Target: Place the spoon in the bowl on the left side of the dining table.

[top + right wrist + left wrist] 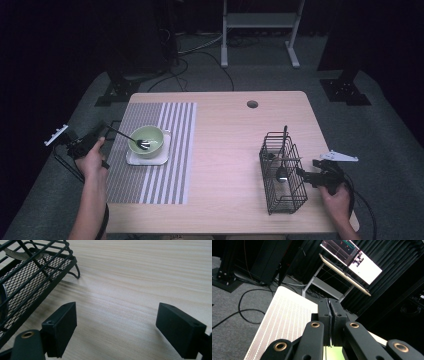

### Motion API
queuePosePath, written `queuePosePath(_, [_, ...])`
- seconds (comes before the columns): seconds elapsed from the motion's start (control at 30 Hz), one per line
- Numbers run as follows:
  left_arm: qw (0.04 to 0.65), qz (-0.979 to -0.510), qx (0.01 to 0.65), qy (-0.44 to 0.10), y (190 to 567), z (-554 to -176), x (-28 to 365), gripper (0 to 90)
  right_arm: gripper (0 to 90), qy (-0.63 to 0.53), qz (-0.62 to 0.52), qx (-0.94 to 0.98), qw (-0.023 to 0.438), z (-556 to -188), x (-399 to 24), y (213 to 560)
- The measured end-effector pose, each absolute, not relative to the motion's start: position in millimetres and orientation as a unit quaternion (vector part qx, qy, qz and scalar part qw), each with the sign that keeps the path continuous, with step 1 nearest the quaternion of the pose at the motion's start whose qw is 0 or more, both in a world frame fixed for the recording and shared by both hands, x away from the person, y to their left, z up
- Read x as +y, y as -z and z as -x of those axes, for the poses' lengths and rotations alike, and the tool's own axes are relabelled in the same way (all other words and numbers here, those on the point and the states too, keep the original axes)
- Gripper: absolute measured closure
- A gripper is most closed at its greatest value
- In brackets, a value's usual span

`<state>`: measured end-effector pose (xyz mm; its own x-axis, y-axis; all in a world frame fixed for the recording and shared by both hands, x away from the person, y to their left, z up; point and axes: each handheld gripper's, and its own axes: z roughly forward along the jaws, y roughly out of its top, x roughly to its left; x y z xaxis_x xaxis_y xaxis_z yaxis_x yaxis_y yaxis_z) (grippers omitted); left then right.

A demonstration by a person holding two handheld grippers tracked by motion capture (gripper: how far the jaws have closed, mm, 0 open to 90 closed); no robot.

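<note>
Left gripper (102,131): held at the left table edge, beside the striped placemat (165,120); its jaws are pressed together on the thin dark handle of a fork (131,138), whose tines are seen resting inside the green bowl (146,141). In the left gripper view the same gripper (329,322) is shown with its two pads met face to face, scarcely a slit between them, and a sliver of green just below. Bowl: set on a small white square plate (134,159), which lies on the left half of the placemat. Right gripper (303,174): held low at the right edge of the table, just beside the black wire cutlery basket (290,200); its jaws are spread wide with nothing between them. In the right gripper view this gripper (116,332) is seen over bare light wood, the basket (27,287) standing close at one side, apart from the pads. Basket contents: a dark spoon (282,172) and one further long-handled utensil, stood upright, the latter too small to identify. Table (230,150): light wood, with a round cable hole near its far edge.
</note>
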<state>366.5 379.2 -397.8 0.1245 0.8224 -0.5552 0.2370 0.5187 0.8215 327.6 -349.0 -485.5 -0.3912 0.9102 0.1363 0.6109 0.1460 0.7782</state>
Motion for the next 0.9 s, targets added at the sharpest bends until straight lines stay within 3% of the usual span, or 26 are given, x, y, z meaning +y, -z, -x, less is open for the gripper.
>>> queuePosePath(0.9, [0.601,-0.435,0.631,-0.229,417.5,-375.3,372.4,89.2,16.0,-0.404,-0.517,0.733,0.181,-327.8,-350.4,485.5])
